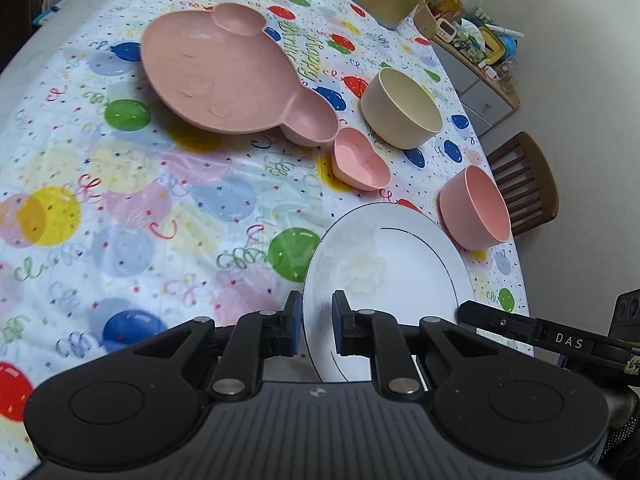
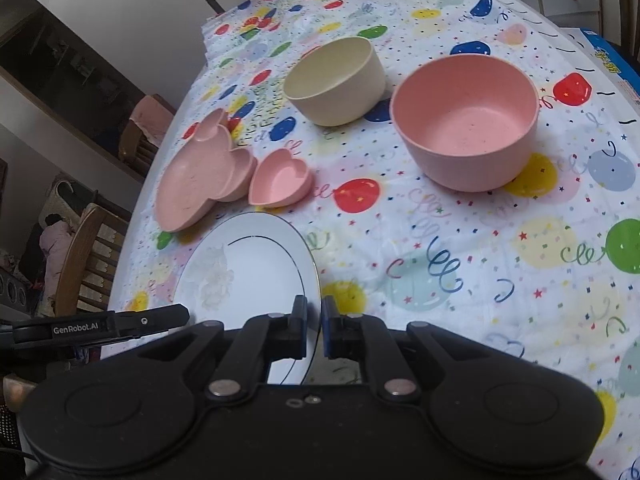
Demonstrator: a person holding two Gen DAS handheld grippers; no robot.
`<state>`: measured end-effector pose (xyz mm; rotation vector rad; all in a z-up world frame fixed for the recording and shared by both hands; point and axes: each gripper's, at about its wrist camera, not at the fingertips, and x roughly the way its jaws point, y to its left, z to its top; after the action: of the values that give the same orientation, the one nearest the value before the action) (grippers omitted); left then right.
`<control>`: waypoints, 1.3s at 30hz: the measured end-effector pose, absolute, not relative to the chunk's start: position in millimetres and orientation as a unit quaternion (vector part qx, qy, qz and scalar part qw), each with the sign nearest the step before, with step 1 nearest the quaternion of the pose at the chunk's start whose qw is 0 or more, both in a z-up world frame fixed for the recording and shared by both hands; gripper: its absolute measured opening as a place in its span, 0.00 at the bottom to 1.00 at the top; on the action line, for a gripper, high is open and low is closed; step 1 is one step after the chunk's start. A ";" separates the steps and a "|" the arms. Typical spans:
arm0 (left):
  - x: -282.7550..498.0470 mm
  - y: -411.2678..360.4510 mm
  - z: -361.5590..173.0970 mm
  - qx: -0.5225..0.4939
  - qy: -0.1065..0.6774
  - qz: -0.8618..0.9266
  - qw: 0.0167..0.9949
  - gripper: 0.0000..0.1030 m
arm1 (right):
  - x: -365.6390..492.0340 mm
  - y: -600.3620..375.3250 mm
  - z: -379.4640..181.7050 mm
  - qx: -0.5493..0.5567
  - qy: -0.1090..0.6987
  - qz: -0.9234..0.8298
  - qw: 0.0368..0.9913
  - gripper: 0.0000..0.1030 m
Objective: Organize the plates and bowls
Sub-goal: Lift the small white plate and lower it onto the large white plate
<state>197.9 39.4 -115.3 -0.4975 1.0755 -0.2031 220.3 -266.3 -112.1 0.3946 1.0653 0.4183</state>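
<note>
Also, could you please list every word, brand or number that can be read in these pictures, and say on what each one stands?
"DAS": white letters on the black right tongs, seen from the left wrist.
"GenRobot.AI": white letters on the black left tongs, seen from the right wrist.
"Happy Birth...": green letters on the balloon-print plastic tablecloth, upside down and partly cut off.
Blue printed box at the table edge: too blurred to read.

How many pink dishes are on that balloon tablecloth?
3: a mouse-shaped plate at the far left, a heart dish beside its ear, and a round bowl at the right edge.
</note>
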 end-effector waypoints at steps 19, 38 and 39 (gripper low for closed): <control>87.3 95.0 -116.0 -0.250 0.512 -0.037 0.821 0.15 | 141.7 -198.5 -99.7 0.139 0.512 0.256 0.808 0.06; 53.6 105.3 -135.6 -0.247 0.532 -0.006 0.810 0.15 | 110.7 -165.7 -129.6 0.103 0.544 0.270 0.788 0.07; 53.4 104.8 -136.4 -0.245 0.533 -0.005 0.810 0.15 | 110.7 -165.1 -130.4 0.102 0.545 0.270 0.788 0.07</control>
<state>53.4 104.8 -136.4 -0.5240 1.1387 -0.0105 110.7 -165.1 -130.4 0.2193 1.1734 0.5813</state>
